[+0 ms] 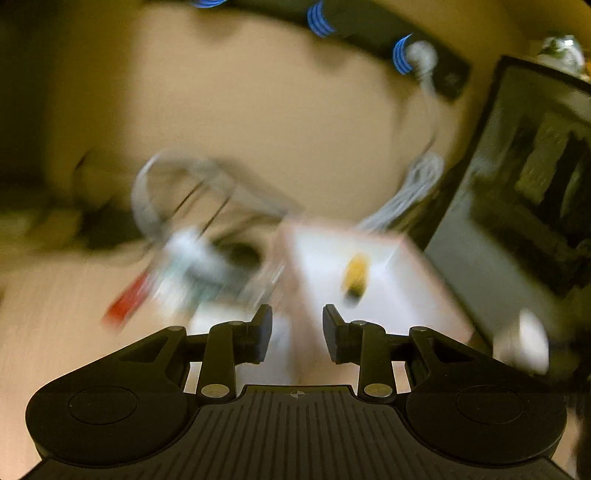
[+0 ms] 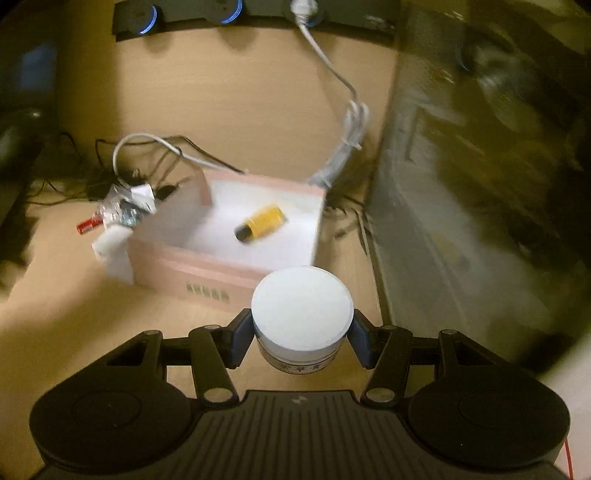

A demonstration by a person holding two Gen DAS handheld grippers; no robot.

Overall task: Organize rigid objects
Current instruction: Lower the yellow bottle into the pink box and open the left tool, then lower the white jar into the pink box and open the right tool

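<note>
The right claw [image 2: 302,338] holds a round white jar [image 2: 301,314] by its sides, one pad on each flank of the lid, with the jar upright and printed characters showing on its lower wall. The jar sits in the air just in front of the near wall of a pink cardboard box [image 2: 192,275], which stands open on the wooden surface [image 2: 66,332]. Inside the box, on its white floor, a small yellow bottle with a dark cap [image 2: 260,222] lies on its side.

The left claw [image 1: 297,332] is empty, its pads a narrow gap apart with nothing between them. Its view is heavily blurred, yet the same box and yellow bottle show ahead of it.

Left of the box, touching its corner, lies a small heap: white packets [image 2: 110,236], a red item [image 2: 88,226] and dark wires. A white cable [image 2: 347,122] runs from a power strip [image 2: 258,14] at the back of the surface down to a bundle behind the box.
</note>
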